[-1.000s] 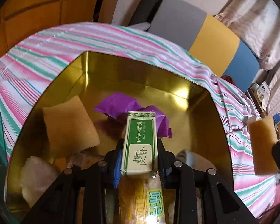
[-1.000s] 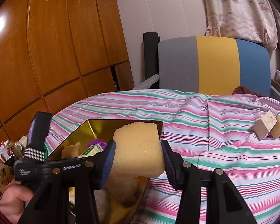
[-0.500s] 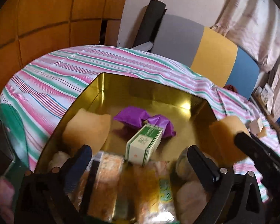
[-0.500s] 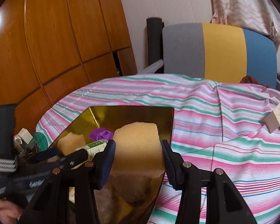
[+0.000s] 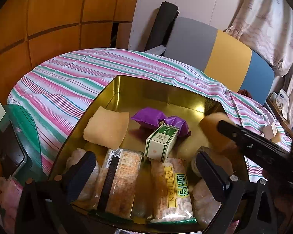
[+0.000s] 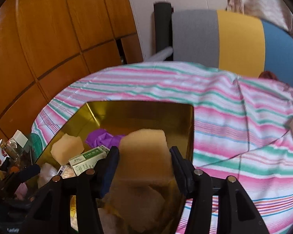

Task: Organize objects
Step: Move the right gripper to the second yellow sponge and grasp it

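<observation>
A gold tin [image 5: 166,83] sits on the striped tablecloth. Inside lie a green-and-white box [image 5: 162,142], a purple packet [image 5: 158,119], a tan sponge [image 5: 107,128] and clear snack packs [image 5: 121,179]. My left gripper [image 5: 144,157] hangs over the tin's near side, open wide and holding nothing. My right gripper [image 6: 144,150] has a second tan sponge [image 6: 144,152] between its pads over the tin's right corner. Its jaws are opening, and the sponge still fills the gap. The left wrist view shows that sponge [image 5: 209,124] blurred under a black finger [image 5: 244,138].
Striped cloth [image 6: 234,117] covers the round table. A small cardboard box [image 5: 271,130] lies on it at the right. Clutter with a green glass lid [image 5: 23,124] crowds the table's left edge. A grey, yellow and blue chair back [image 6: 240,39] and wood panelling stand behind.
My left gripper let go of the green box, opened wide and drew back; the box now lies tilted in the tin. My right gripper carried its sponge down over the tin.
</observation>
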